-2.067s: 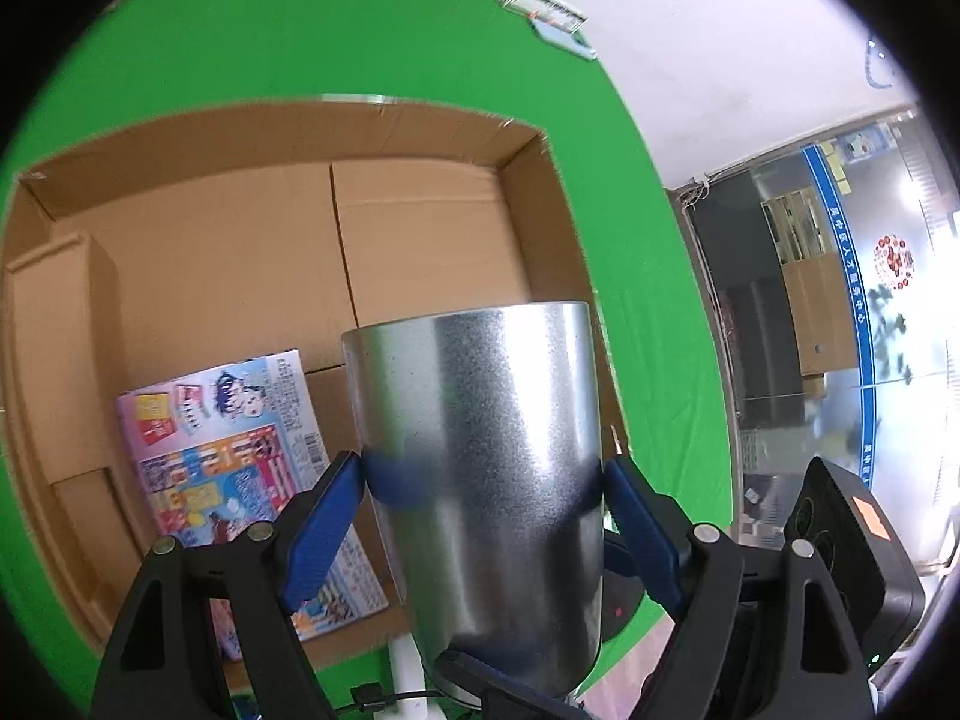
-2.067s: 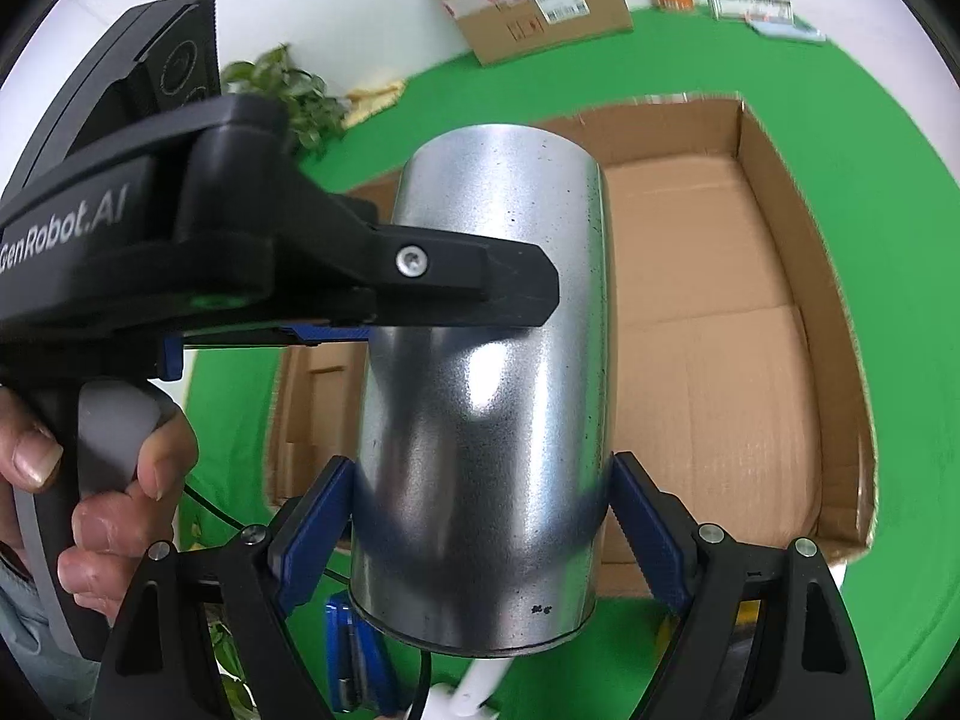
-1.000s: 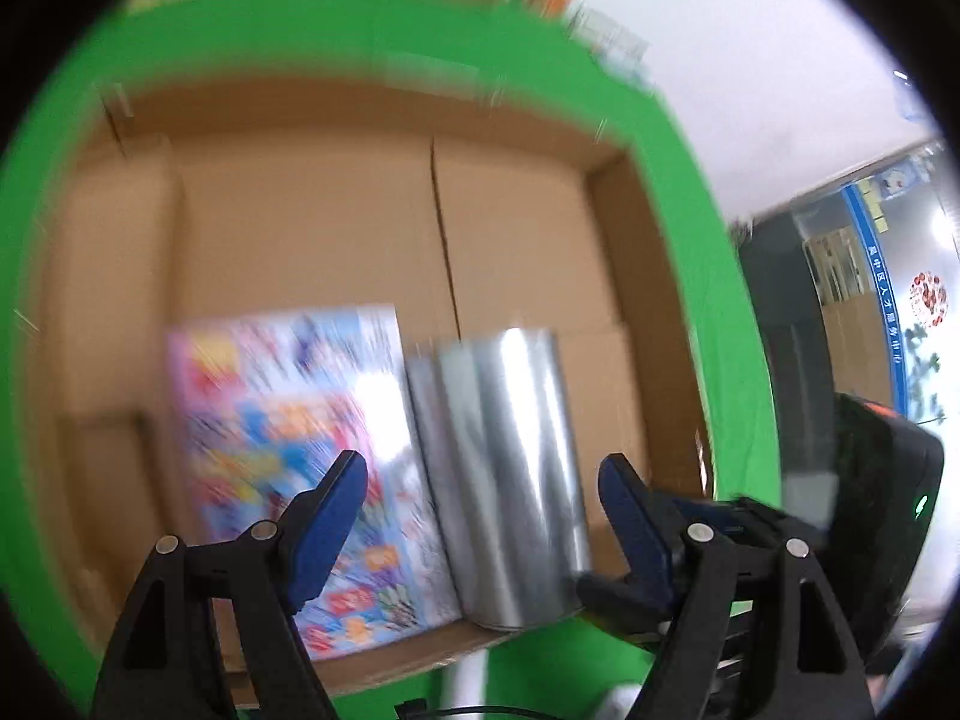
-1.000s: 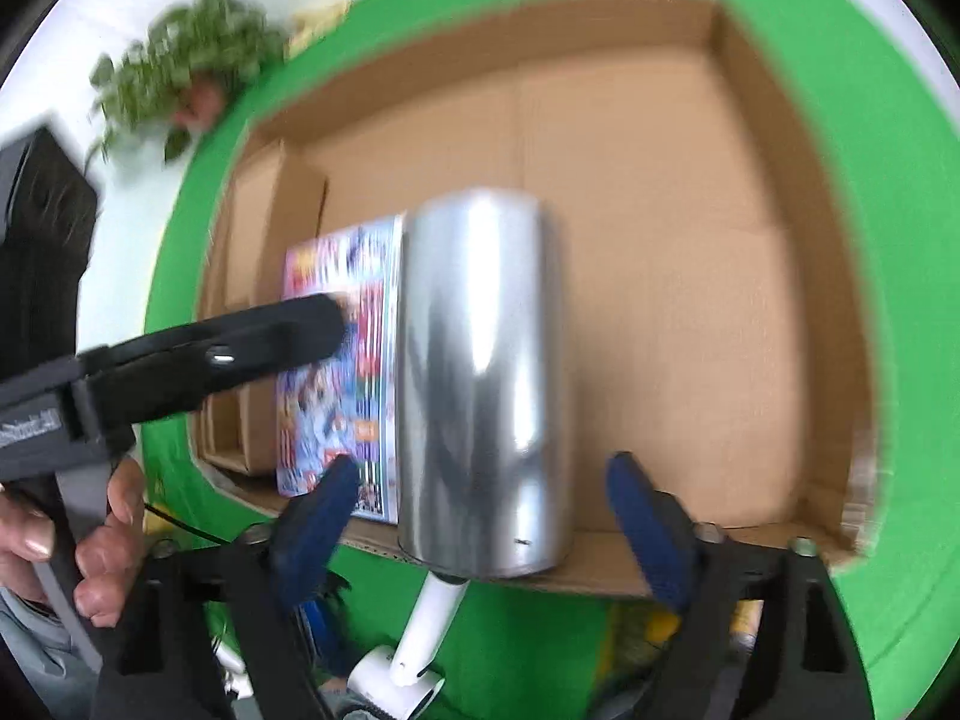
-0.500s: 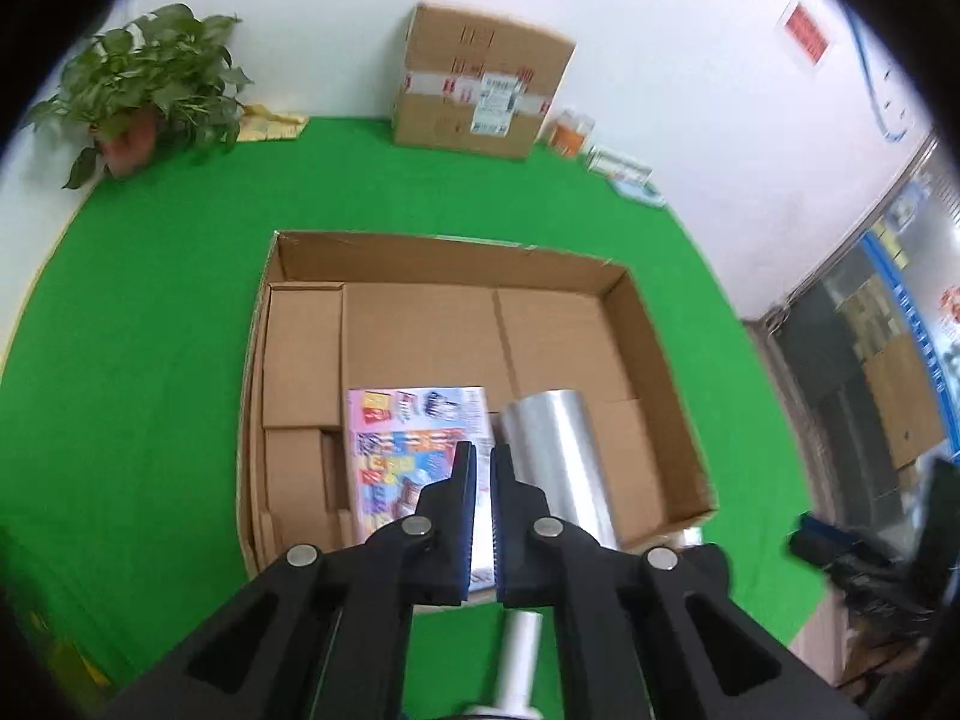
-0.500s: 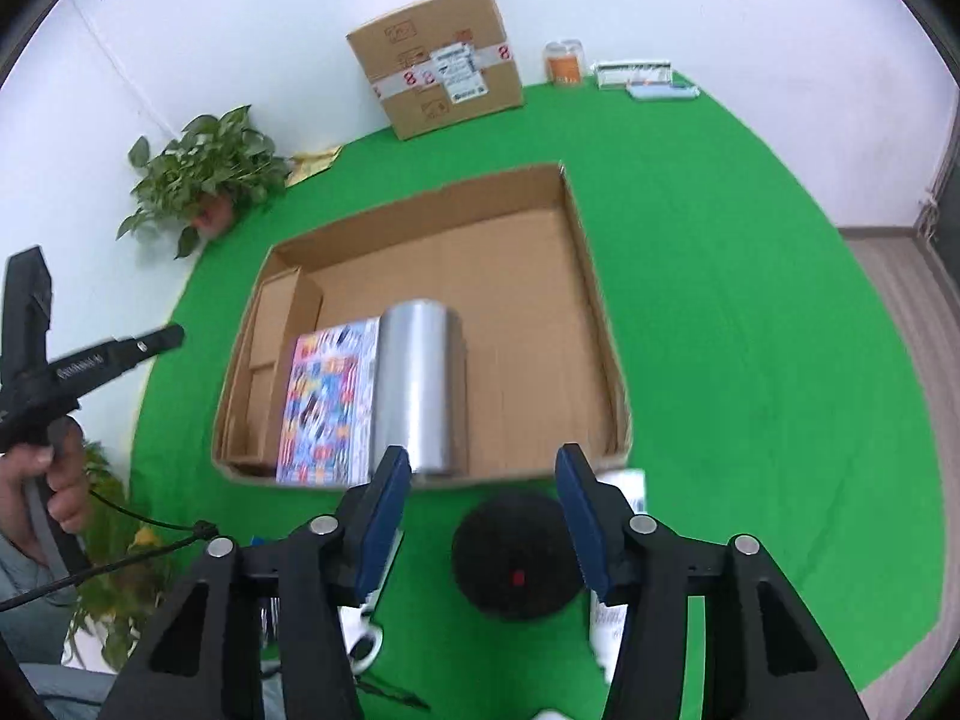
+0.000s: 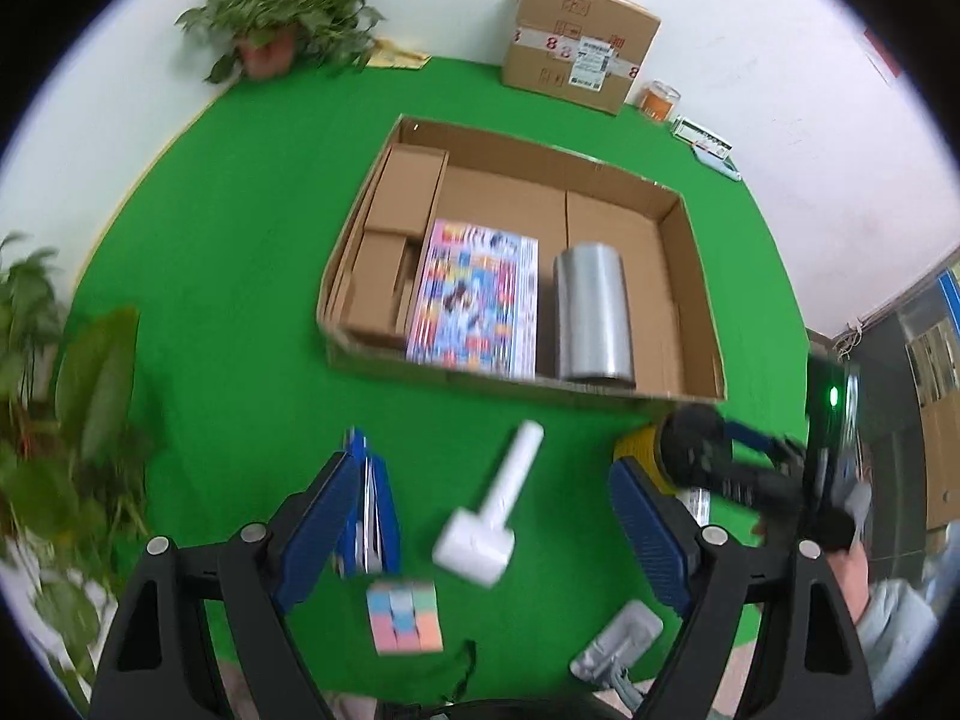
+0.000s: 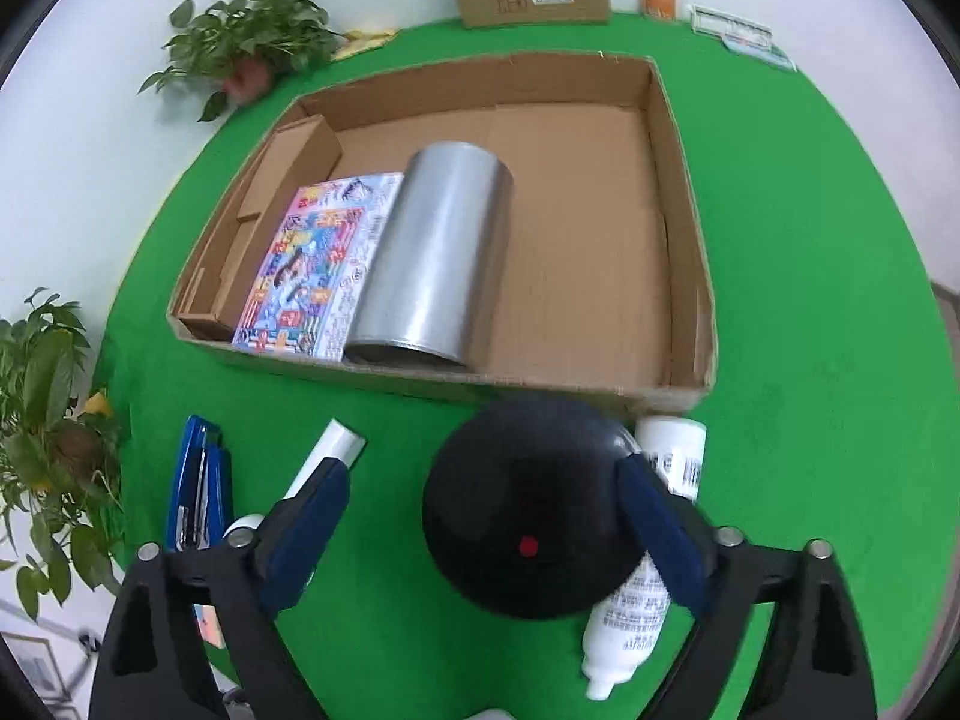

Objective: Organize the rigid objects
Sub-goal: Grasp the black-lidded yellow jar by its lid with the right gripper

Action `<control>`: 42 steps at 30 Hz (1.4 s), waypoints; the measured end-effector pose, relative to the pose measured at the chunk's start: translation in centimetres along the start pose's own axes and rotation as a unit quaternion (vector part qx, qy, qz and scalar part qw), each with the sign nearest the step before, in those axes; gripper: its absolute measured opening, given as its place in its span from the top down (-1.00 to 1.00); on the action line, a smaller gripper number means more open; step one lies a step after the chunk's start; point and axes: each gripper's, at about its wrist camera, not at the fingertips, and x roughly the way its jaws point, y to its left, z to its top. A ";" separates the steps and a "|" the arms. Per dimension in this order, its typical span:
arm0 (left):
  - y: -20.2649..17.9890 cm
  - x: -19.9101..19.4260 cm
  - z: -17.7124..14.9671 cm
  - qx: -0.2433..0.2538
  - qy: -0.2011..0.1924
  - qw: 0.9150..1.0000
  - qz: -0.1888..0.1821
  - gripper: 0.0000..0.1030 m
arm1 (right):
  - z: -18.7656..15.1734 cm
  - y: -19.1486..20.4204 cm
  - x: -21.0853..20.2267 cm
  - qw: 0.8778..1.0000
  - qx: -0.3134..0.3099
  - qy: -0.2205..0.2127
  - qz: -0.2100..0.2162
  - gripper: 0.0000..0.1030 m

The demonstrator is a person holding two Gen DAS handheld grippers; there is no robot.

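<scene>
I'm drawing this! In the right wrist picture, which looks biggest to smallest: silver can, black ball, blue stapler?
1. Silver can and black ball: look alike, but the ball is nearer the camera, so unsure.
2. Blue stapler: smallest.

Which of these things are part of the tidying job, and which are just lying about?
Part of the job:
open cardboard box
metal cylinder and colourful booklet lying inside it
black round object between the right tongs
white bottle
blue stapler
white roller
pastel cube

Just lying about:
potted plant
sealed carton
orange jar
</scene>
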 end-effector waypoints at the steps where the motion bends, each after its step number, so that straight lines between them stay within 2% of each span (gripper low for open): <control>1: -0.2 -0.1 -0.4 0.000 0.000 1.000 0.001 -0.66 | 0.1 0.2 -0.3 1.000 -0.005 -0.002 0.000 -0.05; 2: -0.5 -0.3 -0.9 0.001 -0.001 1.000 0.002 -0.65 | 0.0 0.5 -0.4 1.000 -0.012 0.001 -0.005 0.09; 5: -1.1 -0.2 -1.7 -0.001 0.001 1.000 0.003 -0.65 | -1.5 0.4 -1.2 1.000 -0.026 -0.004 -0.002 0.06; 7: -1.6 -0.2 -2.3 -0.005 0.003 1.000 -0.003 -0.65 | -2.4 -1.0 -2.0 1.000 0.006 -0.013 0.020 -0.40; 8: -1.8 -0.2 -2.6 -0.007 0.003 1.000 -0.005 -0.65 | -2.7 -1.7 -2.2 0.999 0.018 -0.022 0.024 -0.78; 9: -2.0 -0.2 -2.8 -0.008 0.003 1.000 -0.007 -0.65 | -2.9 -2.6 -2.9 0.999 0.032 -0.036 0.023 -0.93; 10: -2.2 -0.2 -3.1 -0.009 0.005 1.000 -0.010 -0.65 | -2.8 -3.3 -3.1 0.998 0.038 -0.043 0.022 -0.94; 14: -2.8 0.2 -3.8 -0.006 0.014 1.000 -0.010 -0.65 | -1.4 -4.0 -0.8 0.998 0.031 0.001 0.058 -0.93; 17: -3.1 0.1 -4.2 -0.004 0.018 1.000 -0.011 -0.65 | -0.9 -3.3 1.3 0.999 0.009 0.021 0.032 -0.89; 18: -3.2 0.1 -4.2 -0.002 0.019 1.000 -0.009 -0.65 | -0.9 -3.1 1.9 0.999 0.013 0.032 0.031 -0.72; 19: -3.3 0.0 -4.3 0.002 0.019 1.000 -0.007 -0.65 | -1.0 -3.0 2.1 0.999 0.015 0.032 0.029 -0.71; 22: -3.2 0.0 -4.5 0.002 0.018 1.000 -0.004 -0.65 | -2.7 -2.1 2.0 0.999 -0.012 0.018 0.032 -0.69; 25: -2.8 0.6 -4.5 -0.010 0.025 1.000 -0.011 -0.65 | -6.2 -0.4 1.2 0.998 -0.054 0.002 0.030 -0.69; 29: -2.3 3.0 -4.5 -0.034 0.053 0.997 -0.043 -0.65 | -12.1 1.9 -0.2 0.992 -0.119 -0.039 0.029 -0.69; 31: -2.6 5.1 -4.6 -0.043 0.085 0.993 -0.071 -0.63 | -13.7 2.5 -0.4 0.989 -0.133 -0.052 0.025 -0.69; 34: -3.4 7.5 -4.5 -0.049 0.119 0.987 -0.092 -0.62 | -13.5 2.7 0.0 0.989 -0.133 -0.059 0.026 -0.68; 36: -4.0 8.0 -4.2 -0.050 0.122 0.986 -0.101 -0.62 | -12.2 2.2 0.2 0.990 -0.126 -0.063 0.026 -0.68; 37: -4.3 8.1 -4.0 -0.048 0.121 0.986 -0.105 -0.62 | -11.4 2.4 0.4 0.989 -0.133 -0.071 0.010 -0.67; 38: -4.5 8.0 -3.8 -0.046 0.119 0.986 -0.106 -0.62 | -10.6 2.1 0.3 0.987 -0.139 -0.075 0.001 -0.55; 39: -4.7 8.0 -3.5 -0.042 0.116 0.987 -0.107 -0.62 | -10.0 1.9 0.0 0.986 -0.143 -0.087 -0.007 -0.08; 40: -4.8 7.8 -3.2 -0.037 0.113 0.987 -0.106 -0.62 | -9.3 1.8 -0.6 0.984 -0.144 -0.101 0.002 -0.01; 42: -4.8 7.8 -2.8 -0.033 0.108 0.988 -0.107 -0.62 | -8.9 2.0 -1.1 0.982 -0.160 -0.100 -0.006 -0.06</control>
